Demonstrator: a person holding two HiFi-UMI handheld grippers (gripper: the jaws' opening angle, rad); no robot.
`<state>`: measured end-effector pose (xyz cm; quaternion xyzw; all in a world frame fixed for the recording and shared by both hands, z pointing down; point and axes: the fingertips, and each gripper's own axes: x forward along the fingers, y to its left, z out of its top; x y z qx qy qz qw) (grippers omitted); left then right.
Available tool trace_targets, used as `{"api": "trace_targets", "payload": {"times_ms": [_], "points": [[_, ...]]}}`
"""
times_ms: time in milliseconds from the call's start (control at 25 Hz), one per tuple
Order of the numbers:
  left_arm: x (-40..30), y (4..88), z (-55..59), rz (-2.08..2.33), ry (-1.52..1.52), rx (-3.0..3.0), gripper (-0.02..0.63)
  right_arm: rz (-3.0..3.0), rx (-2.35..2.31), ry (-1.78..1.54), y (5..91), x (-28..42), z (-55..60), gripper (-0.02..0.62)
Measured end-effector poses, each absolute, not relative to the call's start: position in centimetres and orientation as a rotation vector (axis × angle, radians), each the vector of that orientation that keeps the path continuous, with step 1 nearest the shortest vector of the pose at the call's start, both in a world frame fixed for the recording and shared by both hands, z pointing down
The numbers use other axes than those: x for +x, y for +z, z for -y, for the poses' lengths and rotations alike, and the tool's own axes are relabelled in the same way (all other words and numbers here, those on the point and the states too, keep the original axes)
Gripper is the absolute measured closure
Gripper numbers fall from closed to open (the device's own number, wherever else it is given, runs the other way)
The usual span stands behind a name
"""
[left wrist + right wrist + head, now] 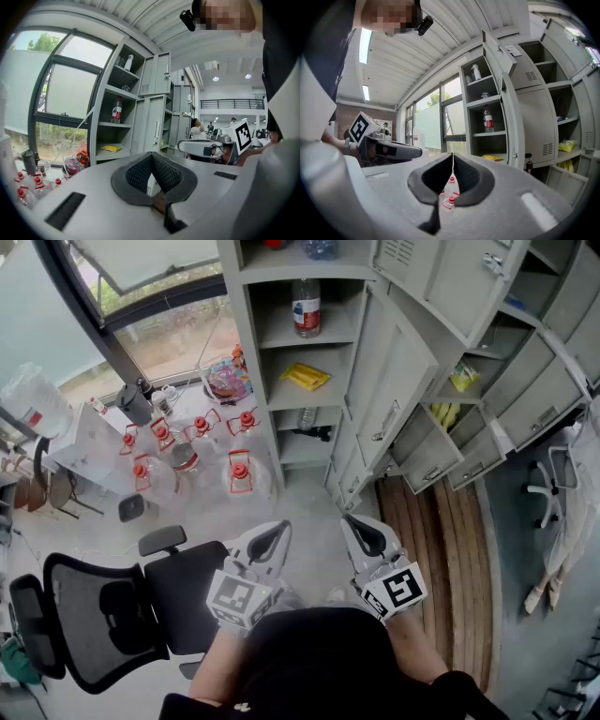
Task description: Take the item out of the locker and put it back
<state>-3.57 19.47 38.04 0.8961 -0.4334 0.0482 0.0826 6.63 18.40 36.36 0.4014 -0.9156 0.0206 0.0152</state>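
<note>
**Head view:** left gripper (267,543) and right gripper (367,536) sit low centre, side by side. Both have their jaws closed with nothing in them, and both are well short of the locker (251,352) at upper centre. Its door (389,381) stands open. A water bottle (306,306) stands upright on the second shelf, and a yellow packet (307,377) lies flat on the shelf below. The task doesn't say which is the item, and neither has been touched. Clear jugs with red caps (239,470) are on the floor left of the locker.

**Left gripper view:** the left gripper (151,157) has its pads meeting at the tips, empty. The water bottle (116,112) is centre-left and the yellow packet (111,148) is below it, both far off.

**Right gripper view:** the right gripper (452,157) is also closed and empty. The water bottle (488,119) is right of centre and the yellow packet (493,158) sits under it.

**Handling (my read):**
- **Bottle:** thin, smooth, round plastic that could slip or dent. I can't tell the fill level, so assume it has some weight. Open the jaws first, grip across the labelled body and keep it upright.
- **Packet:** light, soft and crinkly. Pinch a free edge, since the flat face gives the jaws no purchase.
</note>
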Motion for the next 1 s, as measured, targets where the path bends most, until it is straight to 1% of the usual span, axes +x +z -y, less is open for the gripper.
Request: {"api": "trace_targets", "payload": {"times_ms": [400, 800, 1000], "points": [[-7.4, 38.1, -18.4, 1.21, 0.067, 2.643, 0.595, 2.811, 1.265, 0.057, 36.4, 2.7, -17.6, 0.594], [-12.9, 39.1, -16.9, 1.183, 0.058, 2.67, 0.594, 2.771, 1.354, 0.088, 36.7, -2.1, -16.1, 0.594], [-14.3, 40.5, -16.3, 1.139, 0.083, 2.668, 0.594, 2.737, 1.372, 0.058, 37.0, -3.8, -15.7, 0.594]]}}
